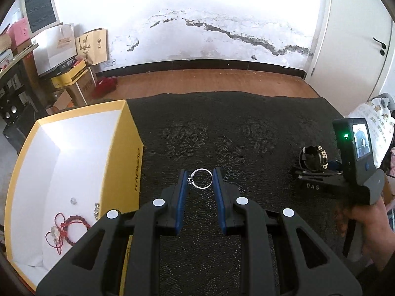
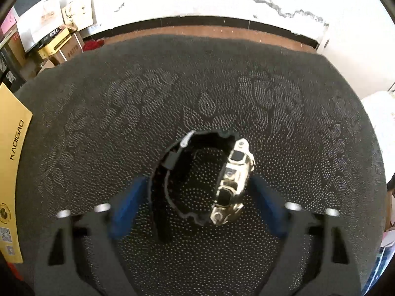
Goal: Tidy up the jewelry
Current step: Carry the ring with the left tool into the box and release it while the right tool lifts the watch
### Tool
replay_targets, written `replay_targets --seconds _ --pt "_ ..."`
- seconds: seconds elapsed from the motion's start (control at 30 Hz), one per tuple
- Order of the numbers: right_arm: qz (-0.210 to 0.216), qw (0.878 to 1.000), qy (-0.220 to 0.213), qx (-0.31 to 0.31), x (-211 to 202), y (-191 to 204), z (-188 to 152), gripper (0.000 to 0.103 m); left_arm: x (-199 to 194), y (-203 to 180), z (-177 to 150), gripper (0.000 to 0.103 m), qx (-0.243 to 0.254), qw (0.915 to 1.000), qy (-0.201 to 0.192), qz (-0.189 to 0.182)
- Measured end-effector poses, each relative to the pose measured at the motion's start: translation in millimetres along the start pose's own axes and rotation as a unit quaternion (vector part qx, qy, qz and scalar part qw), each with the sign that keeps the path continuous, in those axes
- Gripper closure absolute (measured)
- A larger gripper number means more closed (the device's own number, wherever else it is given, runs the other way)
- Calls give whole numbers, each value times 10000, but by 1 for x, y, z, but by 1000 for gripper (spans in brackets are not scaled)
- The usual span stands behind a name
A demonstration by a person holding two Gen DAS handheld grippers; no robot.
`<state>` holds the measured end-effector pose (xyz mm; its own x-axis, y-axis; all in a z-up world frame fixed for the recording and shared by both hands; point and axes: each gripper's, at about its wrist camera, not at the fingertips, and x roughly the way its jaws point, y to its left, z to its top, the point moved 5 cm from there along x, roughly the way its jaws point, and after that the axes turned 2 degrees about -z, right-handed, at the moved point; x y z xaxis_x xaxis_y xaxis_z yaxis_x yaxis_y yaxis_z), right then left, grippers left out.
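A thin silver ring (image 1: 202, 169) with a small stone sits between the blue pads of my left gripper (image 1: 200, 177), which is shut on it just above the dark patterned cloth (image 1: 222, 128). A black-strapped watch with a gold case (image 2: 232, 172) rests on the cloth. My right gripper (image 2: 200, 180) straddles it, one pad against the strap and the other against the case. In the left wrist view the watch (image 1: 313, 157) shows at the right, in the right gripper (image 1: 311, 170). A yellow box (image 1: 128, 148) stands at the left.
The white floor of the box holds a red bead bracelet (image 1: 74, 224) and a red cord with clear beads (image 1: 55, 234). Cardboard boxes and bags (image 1: 69, 56) are stacked at the back left. A white door (image 1: 353, 49) is at the right. A hand (image 1: 370, 222) holds the right gripper.
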<state>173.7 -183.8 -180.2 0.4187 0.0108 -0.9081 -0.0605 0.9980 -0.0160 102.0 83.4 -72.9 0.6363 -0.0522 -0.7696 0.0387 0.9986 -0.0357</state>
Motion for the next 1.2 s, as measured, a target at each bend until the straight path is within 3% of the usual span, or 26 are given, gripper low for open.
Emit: replay_targets --seconds 0.13,0.43,0.6,0.87,1.2 --pt "43 9999 11 94 -5 2 2 45 -3 3 0 82 8 10000 -16 49" --pt "319 9987 -350 -190 -48 37 9 46 -23 25 6 82 -104 9997 -119 162" --pt "597 9937 -763 -565 -99 81 16 46 -51 54 8 82 -296 9989 -266 263" --pt "1183 9751 -1360 -1291 -181 179 19 46 -81 133 -4 82 -787 9939 -363 686" --pt "1709 9515 -1524 -2056 -222 306 -2 46 -89 231 -51 82 -1285 9831 -54 1305"
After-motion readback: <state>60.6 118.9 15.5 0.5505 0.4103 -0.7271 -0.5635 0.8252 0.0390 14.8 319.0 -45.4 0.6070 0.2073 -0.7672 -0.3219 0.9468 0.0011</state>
